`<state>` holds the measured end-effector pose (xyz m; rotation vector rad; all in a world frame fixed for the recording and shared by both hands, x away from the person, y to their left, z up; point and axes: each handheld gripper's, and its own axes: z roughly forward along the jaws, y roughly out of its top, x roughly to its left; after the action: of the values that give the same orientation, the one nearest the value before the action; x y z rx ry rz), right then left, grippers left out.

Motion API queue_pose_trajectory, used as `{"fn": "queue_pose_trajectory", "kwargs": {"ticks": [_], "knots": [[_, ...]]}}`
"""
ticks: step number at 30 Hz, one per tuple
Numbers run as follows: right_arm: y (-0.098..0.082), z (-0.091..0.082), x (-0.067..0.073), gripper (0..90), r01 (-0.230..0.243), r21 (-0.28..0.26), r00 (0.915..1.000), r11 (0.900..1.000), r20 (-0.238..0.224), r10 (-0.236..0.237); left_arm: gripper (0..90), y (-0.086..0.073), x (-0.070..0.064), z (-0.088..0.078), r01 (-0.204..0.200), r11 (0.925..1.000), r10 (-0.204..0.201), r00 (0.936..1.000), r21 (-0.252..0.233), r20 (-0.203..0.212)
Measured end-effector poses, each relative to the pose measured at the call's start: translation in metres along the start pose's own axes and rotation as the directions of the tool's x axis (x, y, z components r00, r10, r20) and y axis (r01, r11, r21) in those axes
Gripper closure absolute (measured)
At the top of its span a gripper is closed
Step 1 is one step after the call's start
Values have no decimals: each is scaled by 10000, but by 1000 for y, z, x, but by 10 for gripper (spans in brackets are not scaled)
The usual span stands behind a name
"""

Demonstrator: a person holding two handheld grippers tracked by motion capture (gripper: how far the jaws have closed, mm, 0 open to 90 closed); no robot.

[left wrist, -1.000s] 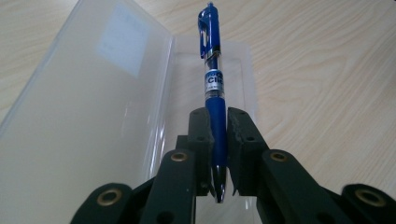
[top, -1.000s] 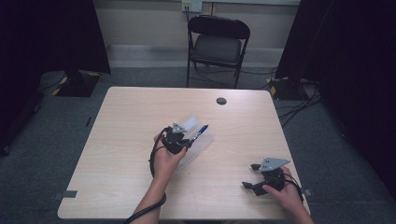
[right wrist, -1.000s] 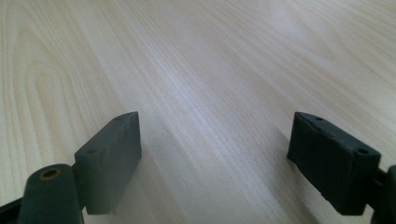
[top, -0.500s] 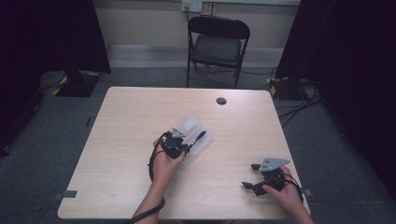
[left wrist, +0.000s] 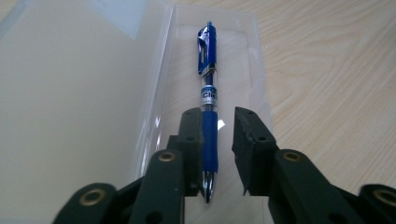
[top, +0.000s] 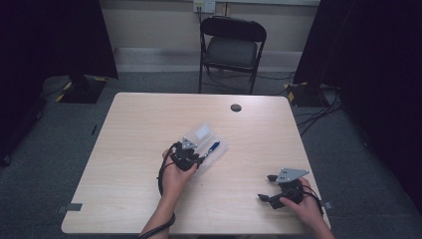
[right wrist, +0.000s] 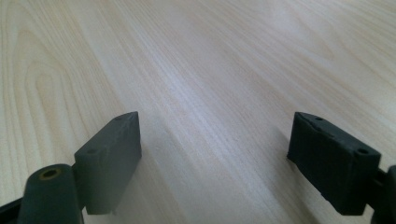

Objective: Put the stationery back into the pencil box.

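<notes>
Mid-table, the left gripper point(left wrist: 217, 154) has its jaws slightly apart around the blue click pen point(left wrist: 208, 100) lying in an open clear plastic case point(top: 205, 144). Likely next: clamp and lift. The right gripper point(right wrist: 229, 158), wide open, rests near the table's point(top: 129, 149) front right corner.

This looks like a recording studio or lab space. Black curtains point(top: 50, 40) hang on both sides, grey carpet point(top: 348, 164) covers the floor, and loose cables point(top: 318, 107) trail by the desk's point(top: 129, 149) far right corner. A lone folding chair point(top: 232, 47) stands beyond the far edge, below a wall socket point(top: 204, 5).
</notes>
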<state>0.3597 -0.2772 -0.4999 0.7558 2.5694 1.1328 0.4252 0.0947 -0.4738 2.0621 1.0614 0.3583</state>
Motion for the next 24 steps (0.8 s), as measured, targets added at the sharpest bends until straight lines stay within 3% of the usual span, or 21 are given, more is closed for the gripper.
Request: {"fn": "queue_pose_trajectory", "kwargs": {"ticks": [3,6,9,18,23,24], "knots": [[0,0,0,161,3,3,10000,10000,0,-3,688,-1,0,-3,-52,9999,54,9998,-101,201],[0,0,0,161,0,2,10000,10000,0,0,632,-1,-1,-9,-242,9996,244,9996,-116,128],[0,0,0,161,3,1,10000,10000,0,-3,595,-2,-3,-17,-386,9989,399,9982,-283,452],[0,0,0,162,-3,4,10000,10000,-1,3,367,-6,-6,-37,-673,9974,694,9935,-269,904],[0,0,0,161,1,3,10000,10000,1,-1,319,-11,-8,-46,-650,9973,684,9916,-343,1100],[0,0,0,161,3,3,10000,10000,2,-3,312,-12,-7,-49,-861,9958,890,9902,-313,1080]]}}
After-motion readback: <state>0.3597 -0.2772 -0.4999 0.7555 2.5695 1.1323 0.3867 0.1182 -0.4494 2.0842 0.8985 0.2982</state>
